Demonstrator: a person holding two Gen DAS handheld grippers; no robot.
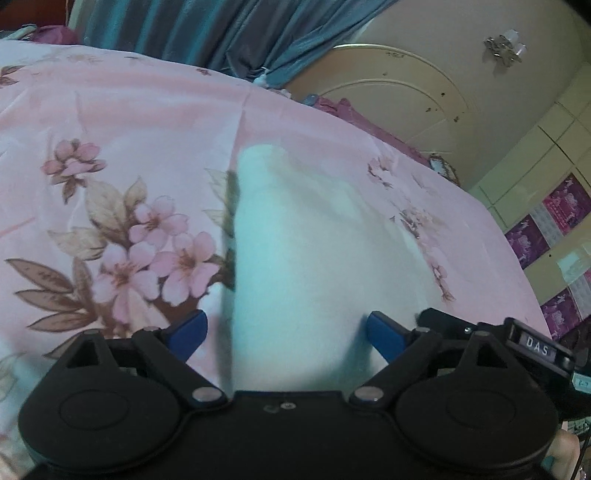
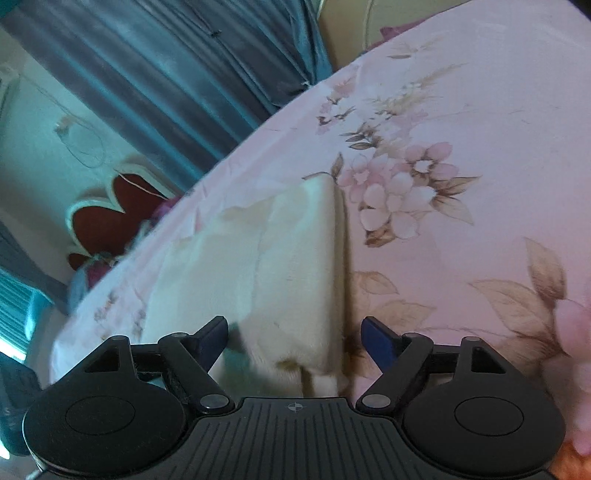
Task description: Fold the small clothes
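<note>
A small white garment (image 1: 306, 251) lies folded on the pink floral bedsheet (image 1: 129, 122). In the left wrist view it stretches away from my left gripper (image 1: 286, 328), which is open with its blue fingertips on either side of the cloth's near end. In the right wrist view the same cream-white garment (image 2: 280, 258) lies lengthwise with a folded edge on its right side. My right gripper (image 2: 293, 332) is open, its fingertips straddling the near end. Neither gripper holds anything.
Teal curtains (image 1: 207, 29) hang behind the bed. A cream headboard (image 1: 406, 96) stands at the far right, with tiled wall (image 1: 554, 206) beside it. The bedsheet (image 2: 461, 147) extends widely to the right. A red heart-shaped decoration (image 2: 110, 214) is on the wall at left.
</note>
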